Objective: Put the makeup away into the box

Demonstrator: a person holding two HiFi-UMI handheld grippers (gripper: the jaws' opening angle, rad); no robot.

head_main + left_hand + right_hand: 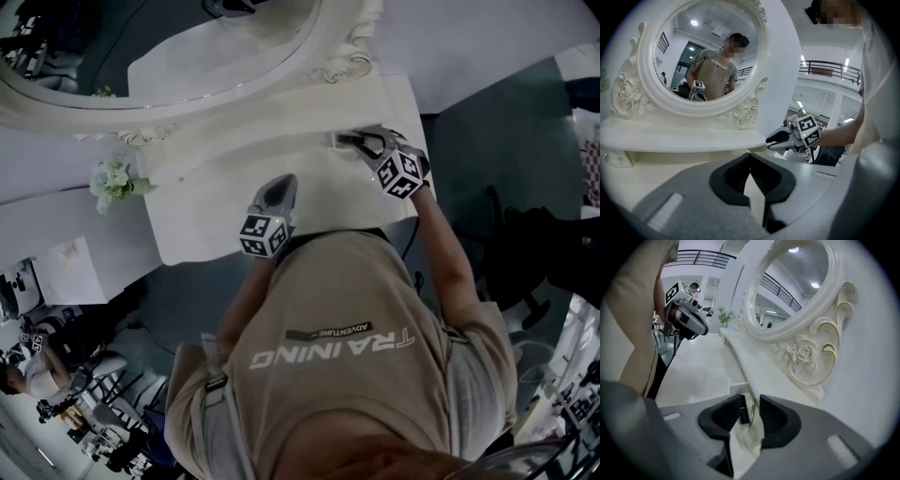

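So the makeup here is a little dark lipstick tube [744, 414] and a thin gold-ish stick [752, 410], maybe a pencil or brush, I can't tell which. Both lie side by side right in the gap of the right gripper [751, 398]. Its jaws are spread apart. The tube sits close to the left-hand pad and the stick is nearer the other one, but nothing is being squeezed. They look like they're lying on something white and crumpled. A low white box [723, 386] has its wall just beside them, and I honestly can't tell if they're inside it or only next to it, because the jaws cover too much.

This all sits at the far right corner of the white vanity table [234, 197], right under the raised shelf that carries the big oval mirror [169, 56] with its carved rose frame.

The left gripper [750, 157] is held over the middle of the tabletop, well apart from the right one. Its jaws are pressed together at the tips with nothing in them.

Off at the left end of the table there's a small bunch of white flowers [112, 180]. The person holding both grippers wears a beige shirt [356, 375] and shows up in the mirror too.
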